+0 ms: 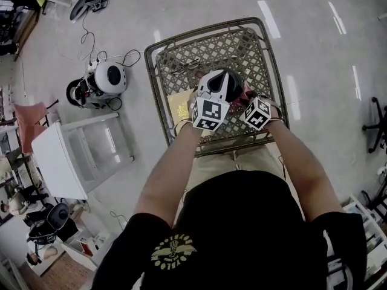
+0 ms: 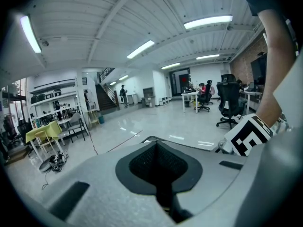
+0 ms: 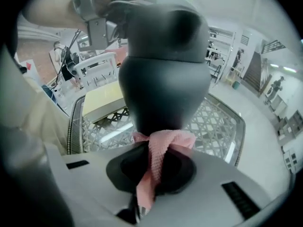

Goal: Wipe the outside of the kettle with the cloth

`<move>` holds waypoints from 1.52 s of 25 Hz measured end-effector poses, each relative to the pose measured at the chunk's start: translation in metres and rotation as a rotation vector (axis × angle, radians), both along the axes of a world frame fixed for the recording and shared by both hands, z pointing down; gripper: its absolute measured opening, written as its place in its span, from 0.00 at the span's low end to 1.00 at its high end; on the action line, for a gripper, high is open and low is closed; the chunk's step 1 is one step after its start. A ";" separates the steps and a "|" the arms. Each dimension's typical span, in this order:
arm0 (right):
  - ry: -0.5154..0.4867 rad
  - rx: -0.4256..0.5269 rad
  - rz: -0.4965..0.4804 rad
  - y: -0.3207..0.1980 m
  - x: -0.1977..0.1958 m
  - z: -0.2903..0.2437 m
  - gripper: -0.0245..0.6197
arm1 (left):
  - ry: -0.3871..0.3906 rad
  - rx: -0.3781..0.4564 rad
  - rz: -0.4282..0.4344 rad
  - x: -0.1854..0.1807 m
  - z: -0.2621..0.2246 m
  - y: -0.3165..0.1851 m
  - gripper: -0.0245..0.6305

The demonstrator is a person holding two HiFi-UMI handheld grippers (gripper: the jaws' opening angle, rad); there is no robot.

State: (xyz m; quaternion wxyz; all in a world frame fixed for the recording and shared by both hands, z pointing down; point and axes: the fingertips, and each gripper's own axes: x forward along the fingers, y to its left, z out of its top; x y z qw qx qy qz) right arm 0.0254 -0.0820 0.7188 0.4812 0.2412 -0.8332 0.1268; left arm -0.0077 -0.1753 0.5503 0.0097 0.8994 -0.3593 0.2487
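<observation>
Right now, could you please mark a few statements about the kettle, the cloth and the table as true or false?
1. The right gripper is shut on the cloth. True.
2. The cloth is blue. False: it is pink.
3. The cloth rests against the kettle. True.
4. The kettle is white. False: it is dark grey.
5. The table has a solid wooden top. False: its top is an open lattice.
6. A yellow pad lies on the table. True.
</observation>
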 end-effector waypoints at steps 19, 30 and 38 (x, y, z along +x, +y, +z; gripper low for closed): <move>0.060 -0.056 0.255 -0.009 0.121 0.026 0.07 | -0.010 -0.001 -0.008 0.002 0.001 -0.002 0.04; 0.043 -0.133 0.314 0.008 0.124 0.039 0.30 | 0.001 -0.039 -0.006 -0.001 0.002 -0.002 0.04; 0.007 -0.121 0.286 0.016 0.123 0.006 0.36 | -0.035 -0.032 0.026 0.004 0.002 0.003 0.04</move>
